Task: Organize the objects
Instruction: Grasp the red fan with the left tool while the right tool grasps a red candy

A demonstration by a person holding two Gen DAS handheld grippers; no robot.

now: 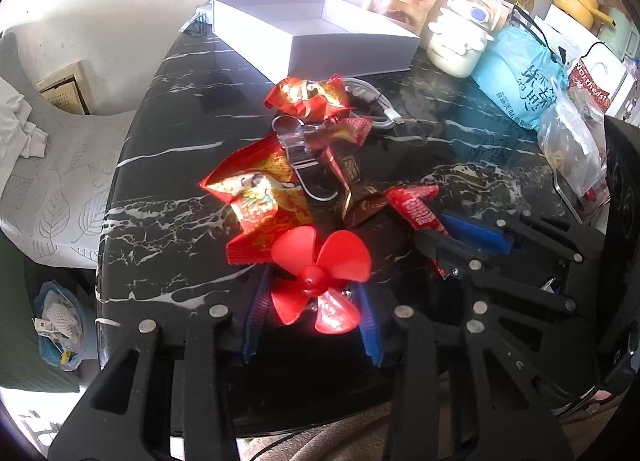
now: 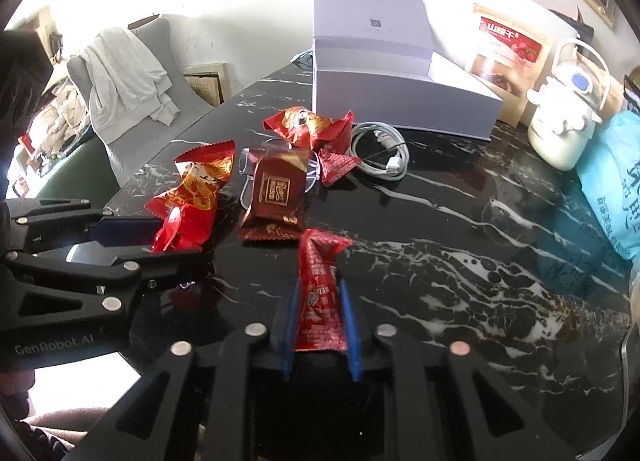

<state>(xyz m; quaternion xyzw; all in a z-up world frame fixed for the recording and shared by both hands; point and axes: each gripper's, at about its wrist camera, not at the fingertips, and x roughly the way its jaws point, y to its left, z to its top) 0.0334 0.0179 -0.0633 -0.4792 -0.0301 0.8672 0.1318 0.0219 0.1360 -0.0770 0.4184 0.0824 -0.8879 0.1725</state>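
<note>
My left gripper [image 1: 310, 299] had its jaws clamped around a red propeller [image 1: 320, 281]; my right gripper [image 2: 320, 301] pinched a red candy wrapper [image 2: 320, 293]. Both hovered over the black marble surface [image 2: 460, 253], in front of one open white box [image 2: 400, 101]. Nearer the box lay one brown chocolate [image 2: 274, 197] reading "WEISS", three more red packets, and one white cable [image 2: 380, 151].

Left gripper's arm [image 2: 56, 349]: "GenRobot.AI" is printed.
Brown chocolate packet [image 2: 276, 197], before white box [image 2: 400, 101]: "Ritter", "WEISS" are read.
Bag [image 1: 592, 87]: "Northeast".
</note>
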